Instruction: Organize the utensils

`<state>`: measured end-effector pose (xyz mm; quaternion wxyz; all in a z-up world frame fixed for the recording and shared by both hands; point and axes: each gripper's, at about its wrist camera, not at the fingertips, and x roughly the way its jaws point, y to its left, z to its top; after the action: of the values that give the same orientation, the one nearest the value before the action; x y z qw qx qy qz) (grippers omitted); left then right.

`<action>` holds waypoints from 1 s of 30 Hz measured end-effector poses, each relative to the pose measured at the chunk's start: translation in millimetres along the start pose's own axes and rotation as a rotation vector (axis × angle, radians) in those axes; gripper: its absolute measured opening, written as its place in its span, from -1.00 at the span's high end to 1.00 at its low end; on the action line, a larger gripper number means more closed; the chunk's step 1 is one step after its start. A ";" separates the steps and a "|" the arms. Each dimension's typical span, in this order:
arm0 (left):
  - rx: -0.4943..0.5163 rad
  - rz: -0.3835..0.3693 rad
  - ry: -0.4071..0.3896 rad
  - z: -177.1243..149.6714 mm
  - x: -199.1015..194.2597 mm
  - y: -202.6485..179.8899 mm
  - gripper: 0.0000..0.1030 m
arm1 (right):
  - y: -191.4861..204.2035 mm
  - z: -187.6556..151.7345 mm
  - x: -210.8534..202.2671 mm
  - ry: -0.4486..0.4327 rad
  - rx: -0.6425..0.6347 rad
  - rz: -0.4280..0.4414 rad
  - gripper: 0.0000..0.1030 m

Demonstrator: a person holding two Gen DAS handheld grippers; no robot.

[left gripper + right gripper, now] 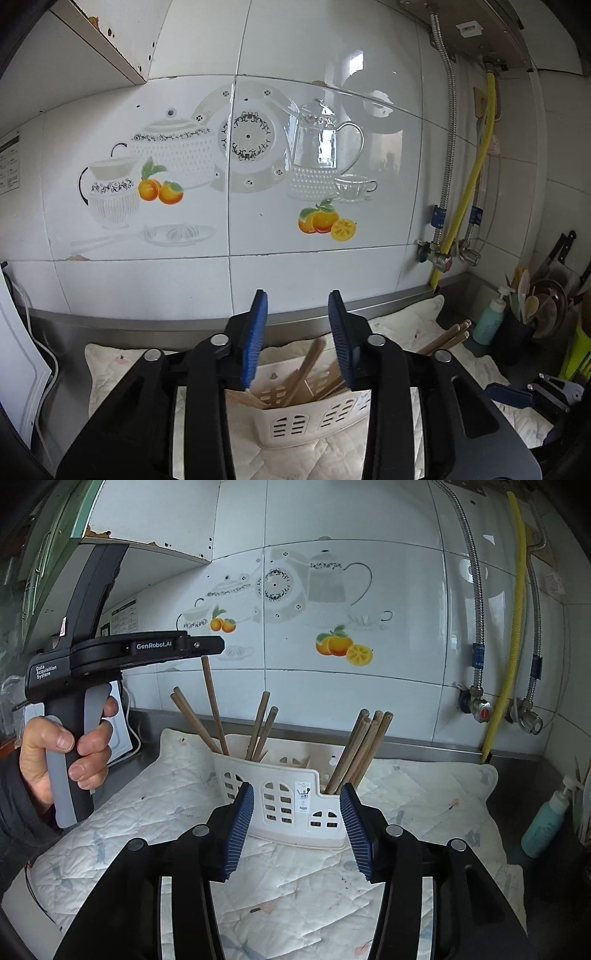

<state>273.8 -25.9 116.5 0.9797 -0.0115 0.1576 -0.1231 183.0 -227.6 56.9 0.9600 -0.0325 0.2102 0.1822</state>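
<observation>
Left wrist view: your left tool (298,310) is released, blue pads apart with nothing between them, hovering just above the white utensil holder (314,417) and its wooden chopsticks (306,369). From the right wrist view, your right tool (297,794) also stands released, empty, in front of the holder, which sits on a quilted cloth (147,812) over the surface. Your left hand (62,753) grips its handle at the left.
</observation>
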 end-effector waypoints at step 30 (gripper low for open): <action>-0.074 0.166 0.053 -108.8 -149.0 26.0 -0.90 | 59.4 -53.3 -57.9 0.078 0.066 -0.056 -0.70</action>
<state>109.0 37.5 57.1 0.9810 -0.0312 0.1881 -0.0360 91.6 -199.1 33.3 0.9563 -0.0137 0.2526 0.1466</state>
